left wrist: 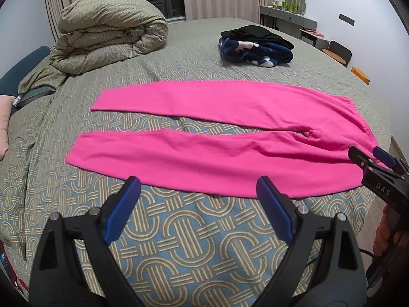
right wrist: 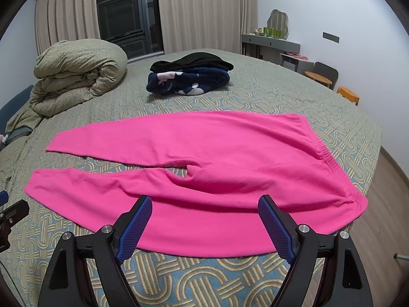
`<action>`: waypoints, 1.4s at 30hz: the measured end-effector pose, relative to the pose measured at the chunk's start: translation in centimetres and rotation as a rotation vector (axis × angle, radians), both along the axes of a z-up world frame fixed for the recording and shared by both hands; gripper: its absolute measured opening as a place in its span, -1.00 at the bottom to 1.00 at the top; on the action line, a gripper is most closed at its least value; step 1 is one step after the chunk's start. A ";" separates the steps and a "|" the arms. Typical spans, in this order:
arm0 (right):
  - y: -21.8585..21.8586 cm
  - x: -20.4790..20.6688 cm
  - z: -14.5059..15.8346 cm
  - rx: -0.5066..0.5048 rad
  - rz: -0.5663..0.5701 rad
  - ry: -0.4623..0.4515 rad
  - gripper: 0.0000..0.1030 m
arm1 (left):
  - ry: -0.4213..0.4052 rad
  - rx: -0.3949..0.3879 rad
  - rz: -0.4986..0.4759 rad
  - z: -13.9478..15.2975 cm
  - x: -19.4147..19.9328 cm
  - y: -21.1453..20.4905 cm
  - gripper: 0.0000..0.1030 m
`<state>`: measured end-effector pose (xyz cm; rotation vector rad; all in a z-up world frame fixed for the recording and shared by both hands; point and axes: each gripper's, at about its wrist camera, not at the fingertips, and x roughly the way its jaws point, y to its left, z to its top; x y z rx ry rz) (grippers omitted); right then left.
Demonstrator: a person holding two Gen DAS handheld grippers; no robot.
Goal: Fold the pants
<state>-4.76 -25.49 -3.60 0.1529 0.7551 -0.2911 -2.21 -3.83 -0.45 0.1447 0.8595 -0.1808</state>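
Note:
Bright pink pants [left wrist: 204, 138] lie spread flat on the patterned bed cover [left wrist: 179, 243], legs apart and pointing left, waistband at the right. They also show in the right wrist view [right wrist: 217, 158]. My left gripper [left wrist: 199, 189] is open and empty, hovering just in front of the near leg's lower edge. My right gripper [right wrist: 205, 209] is open and empty, over the near edge of the pants by the hip and waistband. It also shows in the left wrist view [left wrist: 370, 156] at the right, near the waistband.
A folded olive duvet [left wrist: 107, 33] sits at the back left. A pile of dark blue and black clothes [left wrist: 255, 46] lies at the back of the bed. A grey desk [left wrist: 288, 20], chair and orange stools stand to the right. The bed edge and wood floor [right wrist: 383, 204] are at the right.

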 end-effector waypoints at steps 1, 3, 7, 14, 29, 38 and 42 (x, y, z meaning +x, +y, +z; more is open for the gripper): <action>0.0 0.0 0.0 0.000 0.000 0.001 0.68 | 0.000 0.003 0.002 -0.1 0.0 0.1 0.78; 0.0 0.0 0.0 -0.002 -0.002 -0.002 0.68 | 0.001 0.004 0.006 -0.2 0.2 0.3 0.78; 0.0 0.3 0.0 -0.005 -0.007 0.000 0.68 | 0.010 -0.001 0.022 -0.5 0.7 1.0 0.77; -0.3 0.6 -0.4 0.005 -0.015 0.025 0.68 | 0.039 0.004 0.044 -1.6 1.5 2.5 0.56; -2.4 0.5 -1.4 -0.046 -0.102 0.072 0.68 | 0.146 -0.065 0.175 -4.9 4.5 9.0 0.06; -5.6 0.0 -3.1 -0.018 -0.156 0.139 0.68 | 0.200 -0.078 0.245 -6.8 6.9 12.3 0.06; -8.8 -1.4 -4.2 0.093 -0.203 0.154 0.26 | 0.237 -0.157 0.296 -7.9 7.7 15.1 0.06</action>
